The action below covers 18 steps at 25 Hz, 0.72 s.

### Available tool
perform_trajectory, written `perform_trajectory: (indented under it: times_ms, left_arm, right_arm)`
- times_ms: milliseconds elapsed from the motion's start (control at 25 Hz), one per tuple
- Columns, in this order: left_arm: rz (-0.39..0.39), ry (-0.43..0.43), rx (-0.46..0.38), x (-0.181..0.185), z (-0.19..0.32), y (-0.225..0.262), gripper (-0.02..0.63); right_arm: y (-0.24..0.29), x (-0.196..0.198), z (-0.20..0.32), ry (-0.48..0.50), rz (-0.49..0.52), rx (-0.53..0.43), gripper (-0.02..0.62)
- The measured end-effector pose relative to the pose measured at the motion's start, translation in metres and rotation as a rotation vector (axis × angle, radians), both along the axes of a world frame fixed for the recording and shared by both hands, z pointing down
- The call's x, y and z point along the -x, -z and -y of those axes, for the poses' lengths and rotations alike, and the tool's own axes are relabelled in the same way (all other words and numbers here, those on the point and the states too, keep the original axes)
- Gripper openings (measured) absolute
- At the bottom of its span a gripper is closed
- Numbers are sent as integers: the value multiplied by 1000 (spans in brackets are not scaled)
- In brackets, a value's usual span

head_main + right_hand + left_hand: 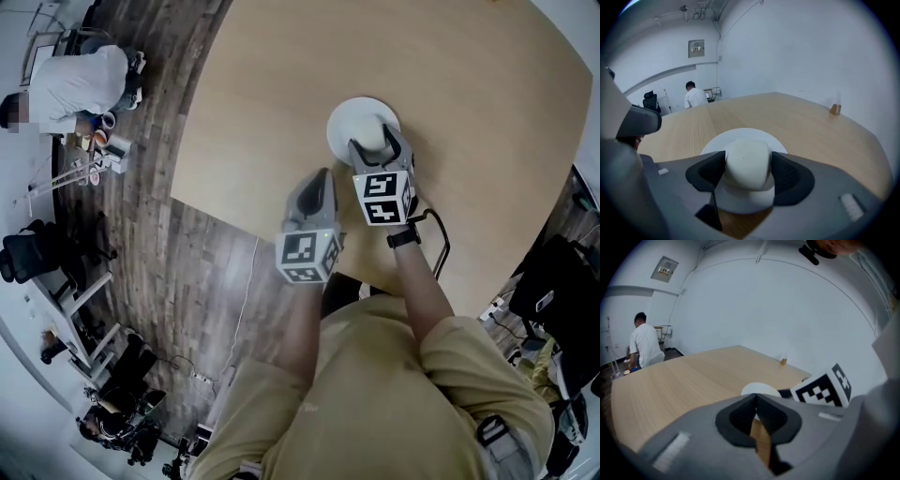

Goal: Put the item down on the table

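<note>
In the head view, a white lid [361, 114] is seen over the tabletop [272, 103]. The right tool [377, 142] is laid onto it from the near side, and the left tool [322, 178] is held just beside, apart from it.

In the left gripper view, the left tool's jaws are seen pressed together with nothing between them, and the lid's rim shows beyond.

In the right gripper view, the right tool is clenched on the lid's rounded knob [744, 161], one pad on each flank. Whether the rim is touching the wood cannot be told.

The lid is judged stiff, smooth and probably ceramic, hence slippery and easily chipped. The knob is judged the proper hold, and a gentle lowering is called for before the grip is eased.
</note>
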<state>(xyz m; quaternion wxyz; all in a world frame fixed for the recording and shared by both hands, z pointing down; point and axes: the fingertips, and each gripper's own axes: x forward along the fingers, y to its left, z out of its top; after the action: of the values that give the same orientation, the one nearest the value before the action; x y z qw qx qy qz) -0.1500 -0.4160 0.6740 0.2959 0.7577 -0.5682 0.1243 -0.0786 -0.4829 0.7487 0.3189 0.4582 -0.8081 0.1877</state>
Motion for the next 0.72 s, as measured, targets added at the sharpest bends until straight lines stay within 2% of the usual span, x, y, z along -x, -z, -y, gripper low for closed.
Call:
perform_trajectory:
  times_ms: [120, 320, 520, 640, 720]
  left_arm:
    - [0, -2, -21, 3, -4, 12, 2]
    - [1, 8, -61, 16, -19, 41, 2]
    - [6, 19, -156, 23, -27, 83, 2]
    - [50, -7, -200, 23, -42, 109, 2]
    - [50, -18, -233, 19, -50, 125, 2]
  right_arm:
    - [14, -3, 1, -14, -18, -35, 333]
    - [57, -2, -13, -23, 45, -75, 328]
    - [108, -17, -45, -58, 63, -138, 264]
    - [137, -25, -78, -76, 78, -171, 227]
    - [154, -29, -96, -91, 106, -199, 201]
